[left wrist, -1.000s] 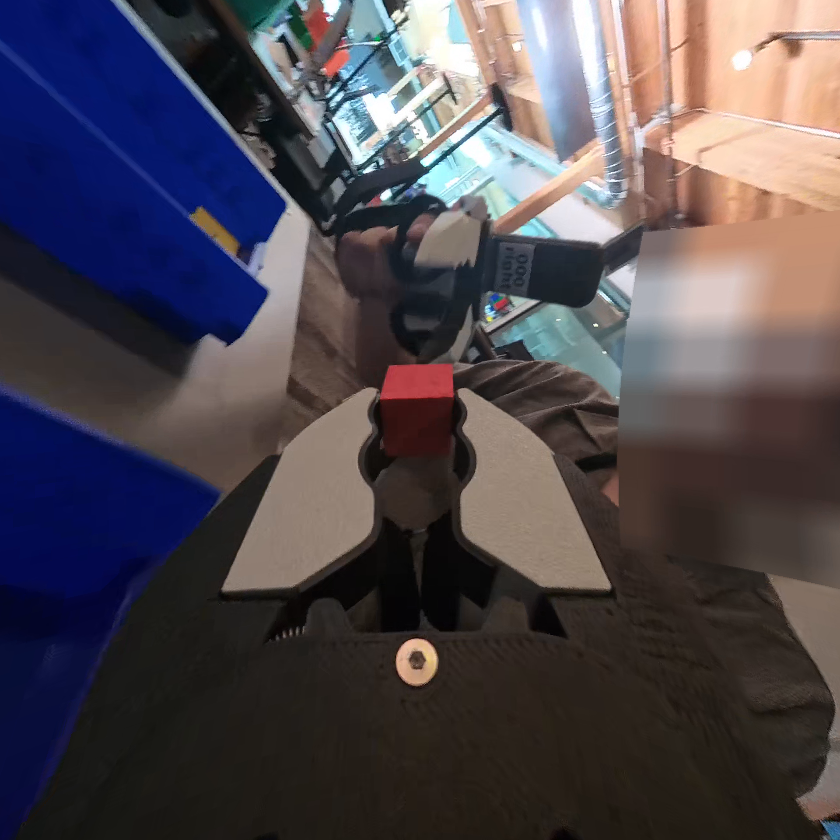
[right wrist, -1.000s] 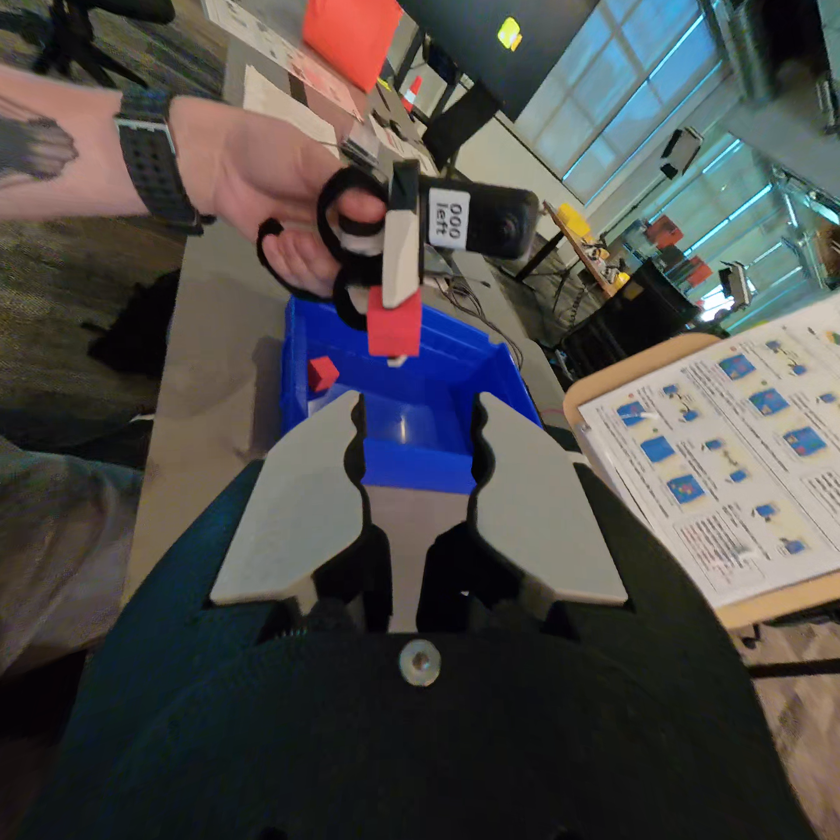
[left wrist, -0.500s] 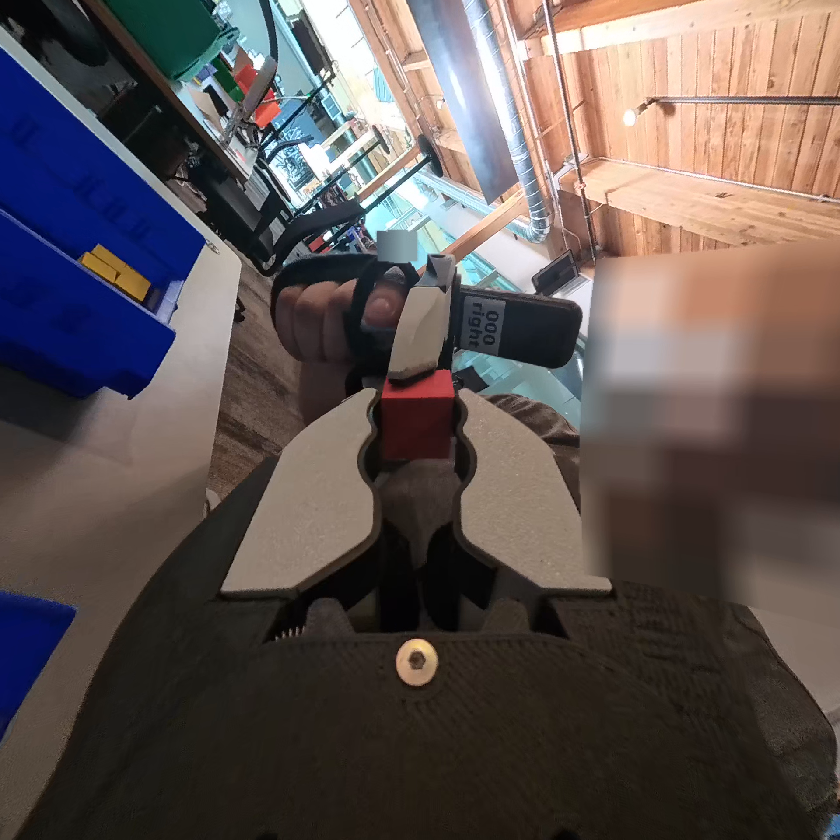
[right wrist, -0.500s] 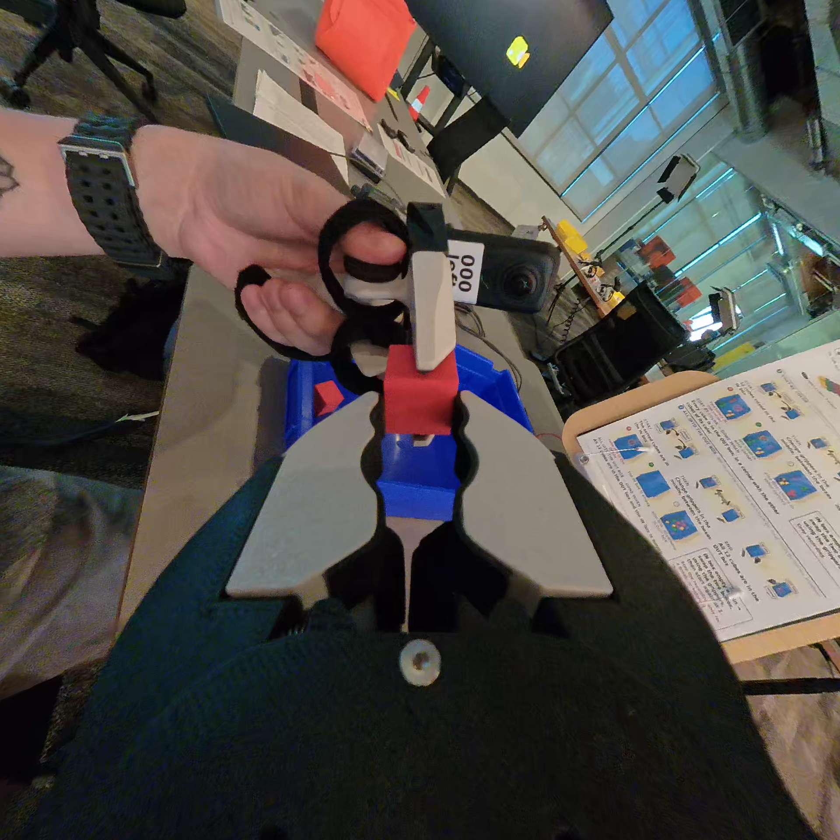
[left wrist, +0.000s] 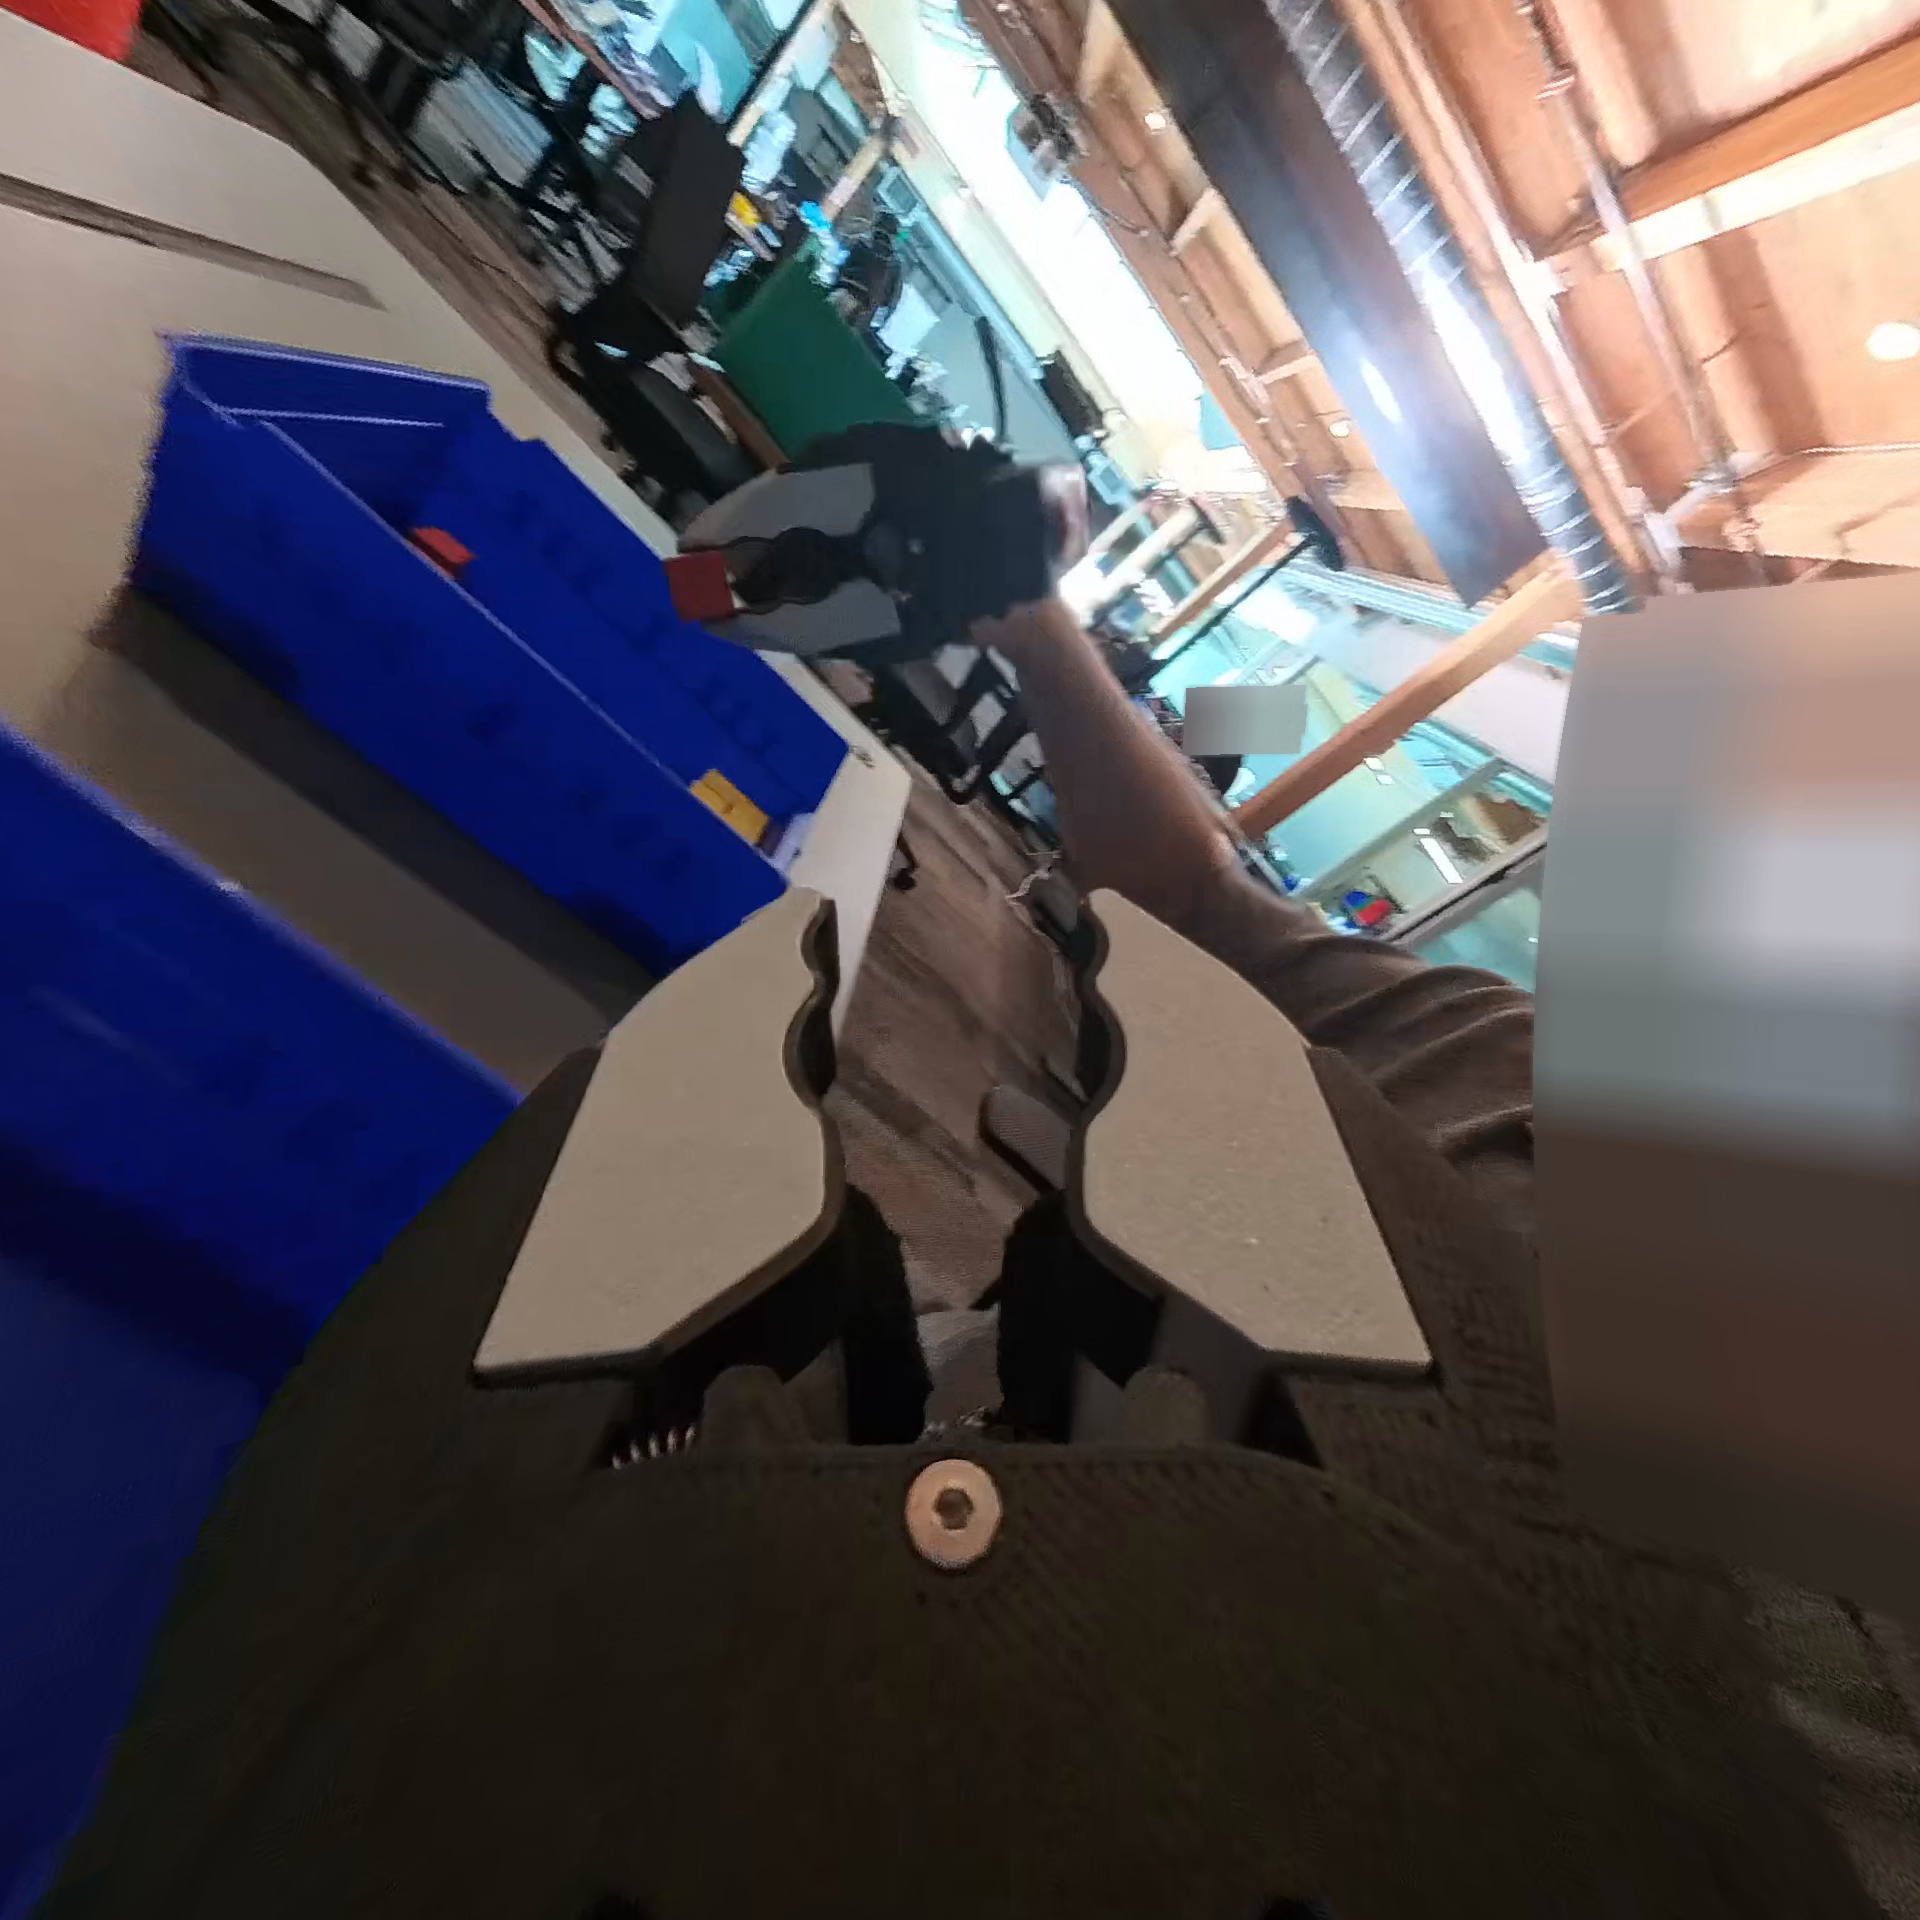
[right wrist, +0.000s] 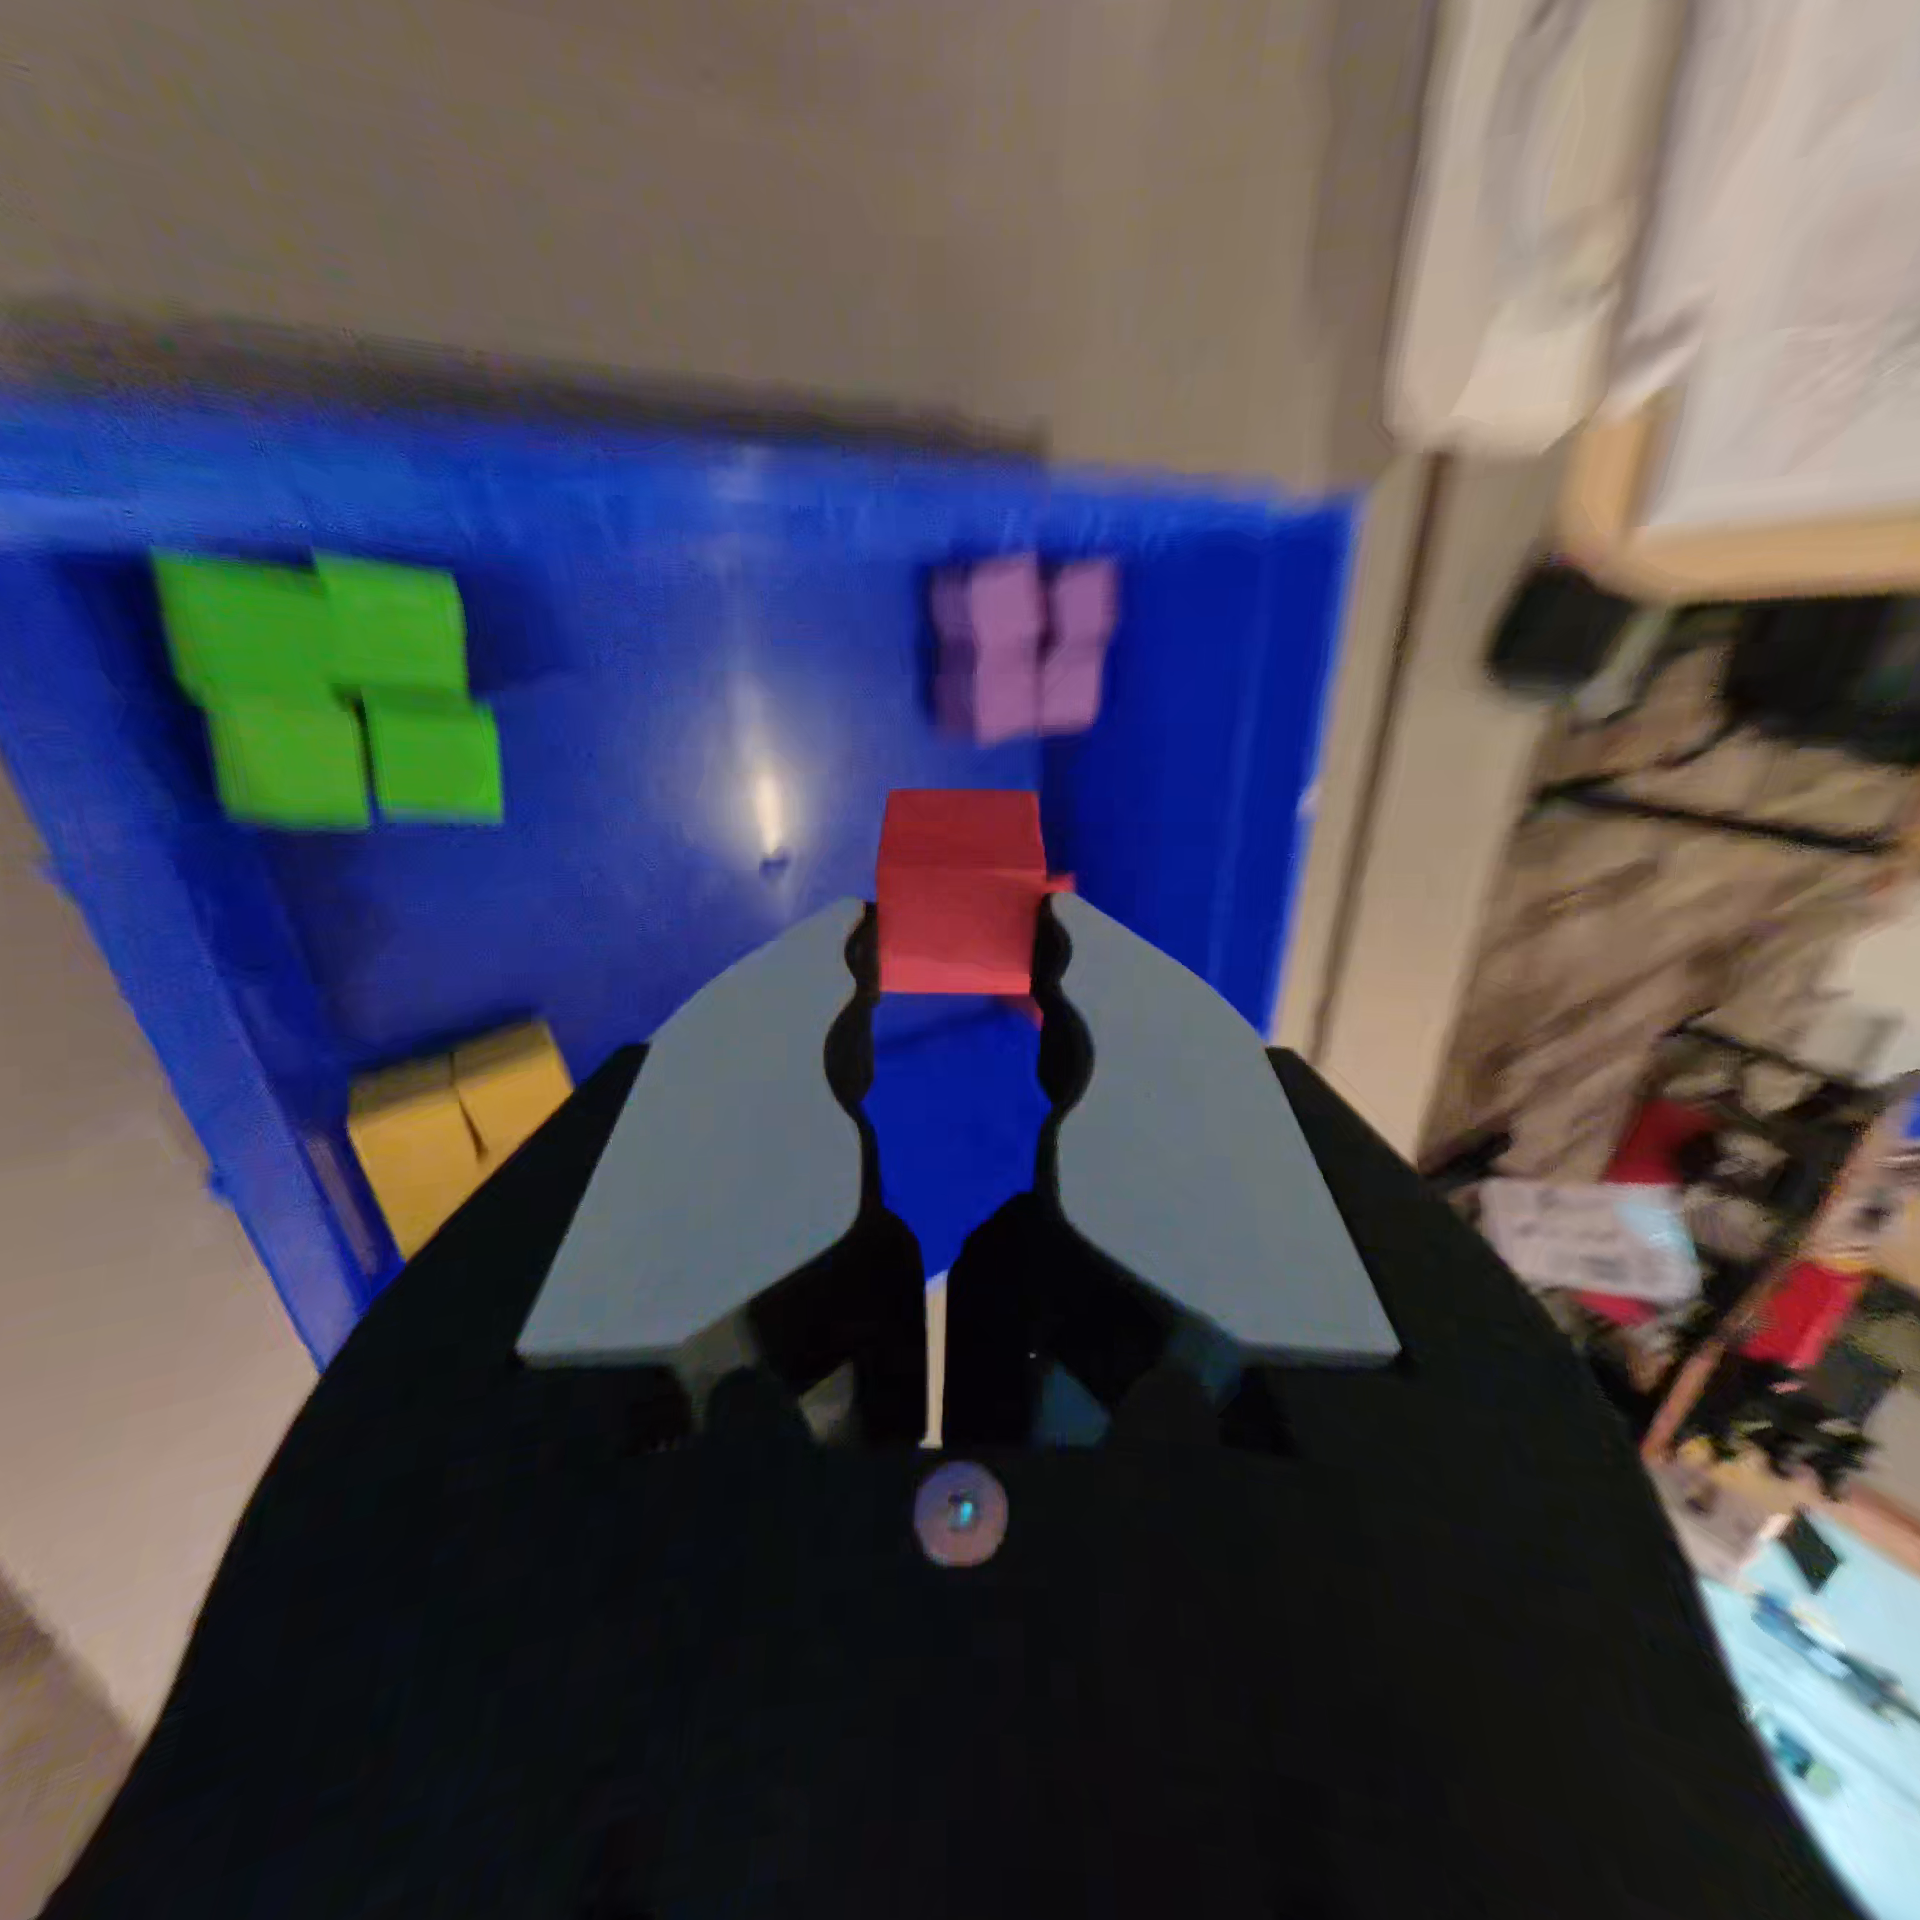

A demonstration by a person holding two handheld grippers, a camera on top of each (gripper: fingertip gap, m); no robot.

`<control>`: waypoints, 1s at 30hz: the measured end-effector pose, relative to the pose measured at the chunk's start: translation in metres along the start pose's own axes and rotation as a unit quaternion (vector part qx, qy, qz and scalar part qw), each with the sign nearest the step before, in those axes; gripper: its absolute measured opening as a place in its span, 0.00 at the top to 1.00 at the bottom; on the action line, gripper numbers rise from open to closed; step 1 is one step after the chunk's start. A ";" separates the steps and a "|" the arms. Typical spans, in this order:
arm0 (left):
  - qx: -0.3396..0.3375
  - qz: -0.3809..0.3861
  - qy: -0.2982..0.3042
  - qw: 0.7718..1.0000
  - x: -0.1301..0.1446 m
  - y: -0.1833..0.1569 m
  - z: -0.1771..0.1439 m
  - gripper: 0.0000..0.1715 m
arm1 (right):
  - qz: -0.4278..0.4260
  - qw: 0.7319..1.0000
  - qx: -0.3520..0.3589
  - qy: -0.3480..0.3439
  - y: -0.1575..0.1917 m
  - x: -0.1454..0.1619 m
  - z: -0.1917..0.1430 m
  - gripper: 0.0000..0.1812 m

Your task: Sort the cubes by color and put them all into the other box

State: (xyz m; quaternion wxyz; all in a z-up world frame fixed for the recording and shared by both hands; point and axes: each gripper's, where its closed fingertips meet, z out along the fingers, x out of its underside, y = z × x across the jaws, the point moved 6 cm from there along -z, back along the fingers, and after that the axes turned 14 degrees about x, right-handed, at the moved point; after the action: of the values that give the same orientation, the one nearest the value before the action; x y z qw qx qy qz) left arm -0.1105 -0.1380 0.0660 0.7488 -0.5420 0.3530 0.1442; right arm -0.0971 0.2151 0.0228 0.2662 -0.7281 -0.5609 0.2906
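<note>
My right gripper (right wrist: 958, 914) is shut on a red cube (right wrist: 958, 894) and holds it above a blue bin (right wrist: 644, 883). The bin holds green blocks (right wrist: 332, 691), purple blocks (right wrist: 1023, 644) and yellow blocks (right wrist: 457, 1107). My left gripper (left wrist: 956, 935) is open and empty, pointing past the table edge toward the floor. In the left wrist view the right gripper (left wrist: 727, 587) shows farther off with the red cube (left wrist: 698, 585) between its fingers, over a blue bin (left wrist: 457, 665) that holds another red block (left wrist: 438, 548).
A second blue bin (left wrist: 187, 1060) lies close at the left of the left wrist view. Yellow blocks (left wrist: 727, 802) sit at the near end of the far bin. A person's arm (left wrist: 1122, 769) reaches across. White paper (right wrist: 1662, 229) and a cluttered floor lie right of the table.
The red cube passed from my left gripper to my right one. The left gripper opened and pulled away. The right gripper swung down with the cube over the blue bin.
</note>
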 end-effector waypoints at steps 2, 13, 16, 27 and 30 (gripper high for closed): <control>-0.054 0.004 0.025 0.998 0.003 0.007 -0.008 0.75 | -0.008 0.995 -0.061 0.077 0.000 0.037 0.035 0.84; -0.275 0.013 0.152 0.949 0.021 0.045 -0.031 0.73 | -0.044 0.961 -0.174 0.210 0.008 0.102 0.128 0.84; -0.266 0.010 0.155 0.951 0.022 0.046 -0.029 0.73 | -0.058 0.957 -0.176 0.224 0.009 0.105 0.137 0.84; -0.279 0.005 0.161 0.947 0.023 0.047 -0.035 0.73 | -0.069 0.950 -0.174 0.251 0.005 0.102 0.139 0.78; -0.307 0.014 0.189 0.933 0.026 0.049 -0.036 0.73 | -0.079 0.950 -0.148 0.264 -0.005 0.099 0.119 0.80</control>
State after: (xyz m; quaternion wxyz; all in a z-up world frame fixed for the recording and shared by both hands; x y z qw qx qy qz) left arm -0.1353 -0.1572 0.0077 0.4638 -0.7577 0.4337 0.1508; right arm -0.1666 0.3203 -0.0683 0.3160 -0.7631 -0.5634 -0.0200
